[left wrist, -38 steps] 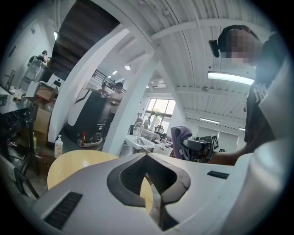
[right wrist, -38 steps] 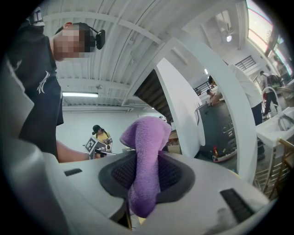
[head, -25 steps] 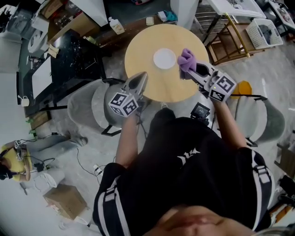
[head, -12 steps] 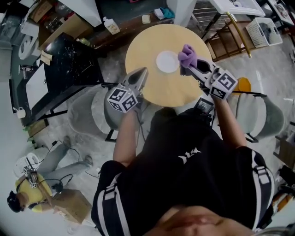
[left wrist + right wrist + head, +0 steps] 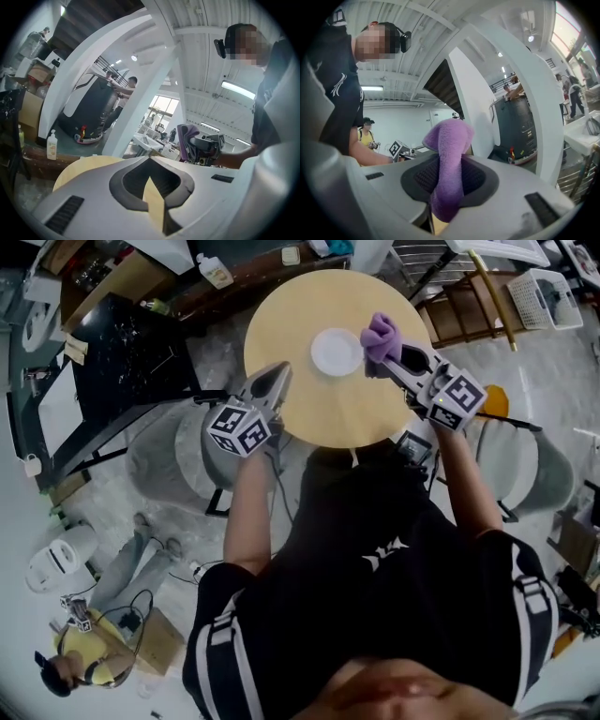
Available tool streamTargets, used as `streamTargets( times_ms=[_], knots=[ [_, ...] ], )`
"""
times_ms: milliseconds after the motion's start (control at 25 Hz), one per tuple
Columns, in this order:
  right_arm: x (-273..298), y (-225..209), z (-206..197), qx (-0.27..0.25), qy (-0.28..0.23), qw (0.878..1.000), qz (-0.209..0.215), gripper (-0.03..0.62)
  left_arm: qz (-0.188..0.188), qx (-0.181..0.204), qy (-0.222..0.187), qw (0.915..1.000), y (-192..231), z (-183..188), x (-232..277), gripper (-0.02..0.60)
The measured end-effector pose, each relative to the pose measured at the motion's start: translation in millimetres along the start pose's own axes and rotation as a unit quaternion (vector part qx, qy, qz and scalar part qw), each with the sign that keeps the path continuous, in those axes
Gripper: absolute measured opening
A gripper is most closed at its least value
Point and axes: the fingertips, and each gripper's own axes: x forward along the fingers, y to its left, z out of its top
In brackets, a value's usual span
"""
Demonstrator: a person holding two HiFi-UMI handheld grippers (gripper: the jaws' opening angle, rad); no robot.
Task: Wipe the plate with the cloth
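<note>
**A:** While the round wooden desk (image 5: 281,315) fills the upper middle of the head view, the white plate (image 5: 336,352) lies flat near its centre.

**B:** And the cloth (image 5: 380,336)?

**A:** Purple, bunched up, just right of the plate, at the tip of the right gripper (image 5: 392,357). That gripper reaches in from the right. Its fingers (image 5: 370,187) are pinching the cloth. In the right gripper view the wad stands up out of the gap between them and flops over at the top.

**B:** Is it on the plate?

**A:** Can't tell from above. It's at the plate's right rim, that much is clear.

**B:** Left side?

**A:** The left gripper (image 5: 277,378) comes in from the lower left, its tip over the desk's edge, apart from the plate. Its fingers (image 5: 93,197) are pressed together with nothing between them. Only a sliver of pale desk top shows through the slit.

**B:** Anything around the desk?

**A:** A pump bottle (image 5: 214,271) stands beyond it at the upper left of the frame. There's also a white basket (image 5: 544,296) at the upper right.
</note>
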Motion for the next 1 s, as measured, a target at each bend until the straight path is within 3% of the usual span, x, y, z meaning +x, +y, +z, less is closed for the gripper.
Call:
streamTargets(
  times_ms=[520,840,1000],
  knots=[
    [27,-67,-61,0.04,0.038,0.998,0.027,0.1,0.057,-0.05,0.057,0.9955,42,-59,30,0.014],
    [31,-87,-112,0.03,0.078,0.995,0.052,0.1,0.079,-0.058,0.109,0.9892,61,-103,67,0.015],
    [38,-87,-142,0.039,0.086,0.994,0.062,0.1,0.081,-0.047,0.155,0.9834,67,-135,75,0.014]
  ],
)
